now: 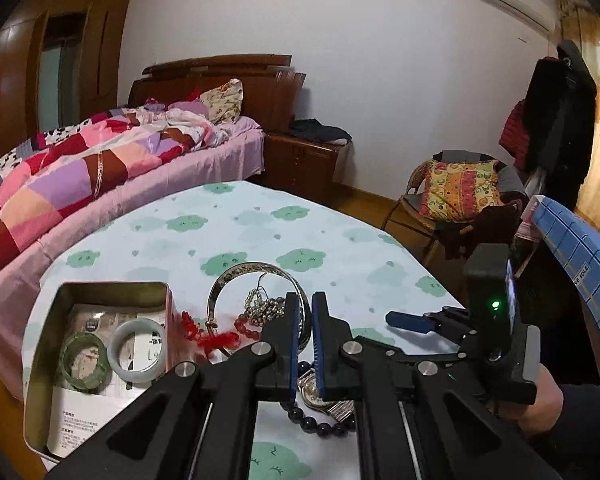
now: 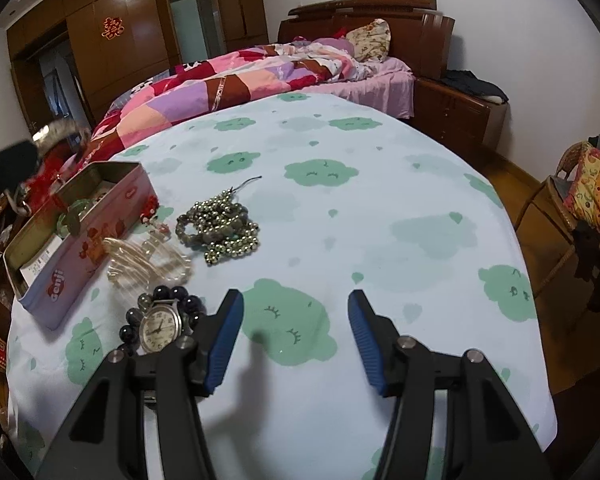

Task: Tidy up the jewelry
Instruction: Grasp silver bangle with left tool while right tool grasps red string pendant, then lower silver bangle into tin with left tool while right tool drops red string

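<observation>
The left gripper [image 1: 305,312] is closed on a silver bangle [image 1: 236,276] — a wide, shiny ring, lifted above the table [image 1: 340,240]. Only the left view shows two jade bangles [image 1: 112,354] inside the tin box [image 1: 40,344]. The right gripper [image 2: 296,316] stands open with nothing between its fingers; its view alone shows the watch [image 2: 160,326] face clearly.

Both wrist views are dim and warm, lit softly from overhead indoors, with a black fisheye vignette and strongly bowed edges; the wardrobe [image 2: 112,52] and curtain [image 1: 598,92] bend at the rim. The right gripper [image 2: 296,338] throws a soft shadow on the cloth [image 2: 380,200]; a silver bangle [image 2: 60,132] at left is motion-blurred.
</observation>
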{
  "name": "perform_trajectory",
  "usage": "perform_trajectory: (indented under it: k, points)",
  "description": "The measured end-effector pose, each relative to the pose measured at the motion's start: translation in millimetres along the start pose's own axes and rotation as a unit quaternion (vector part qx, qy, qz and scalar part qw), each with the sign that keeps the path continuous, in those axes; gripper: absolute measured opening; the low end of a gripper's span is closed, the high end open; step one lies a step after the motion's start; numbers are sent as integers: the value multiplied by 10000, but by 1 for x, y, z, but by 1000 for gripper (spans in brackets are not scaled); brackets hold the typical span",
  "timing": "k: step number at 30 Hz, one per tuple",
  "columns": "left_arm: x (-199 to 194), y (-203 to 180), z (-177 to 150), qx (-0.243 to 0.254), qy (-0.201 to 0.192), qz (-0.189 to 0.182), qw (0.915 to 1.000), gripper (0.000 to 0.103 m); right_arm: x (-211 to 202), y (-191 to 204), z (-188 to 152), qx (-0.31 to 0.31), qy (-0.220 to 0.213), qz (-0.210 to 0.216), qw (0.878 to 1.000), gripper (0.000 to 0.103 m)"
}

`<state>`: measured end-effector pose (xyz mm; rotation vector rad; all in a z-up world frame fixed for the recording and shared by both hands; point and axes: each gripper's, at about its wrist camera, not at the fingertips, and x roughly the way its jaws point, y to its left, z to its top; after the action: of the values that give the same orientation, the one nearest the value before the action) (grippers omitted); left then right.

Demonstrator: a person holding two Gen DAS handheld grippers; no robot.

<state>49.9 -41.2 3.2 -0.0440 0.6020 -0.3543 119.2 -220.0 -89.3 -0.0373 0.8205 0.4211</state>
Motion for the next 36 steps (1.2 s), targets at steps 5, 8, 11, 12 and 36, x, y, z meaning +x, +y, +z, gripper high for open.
perform_trajectory:
  k: [5, 8, 11, 12, 36]
  points:
    - [-8, 8, 2, -35, -100, 153, 9998, 5, -2, 7, 2, -74, -18, 158, 9998, 57]
    - [-9, 15, 0, -64, -106, 345, 9993, 5, -2, 19, 8, -193, 10, 407, 9990, 57]
    - [-11, 23, -4, -171, -106, 450, 9988, 5, 2, 42, 16, -479, 131, 766, 9958, 57]
    - [-12, 27, -6, -226, -105, 476, 9986, 5, 6, 50, 19, -564, 245, 926, 9938, 57]
    - [-35, 89, -22, -824, -201, 1067, 9907, 5, 41, 150, 4, -1835, 951, 1454, 9675, 8]
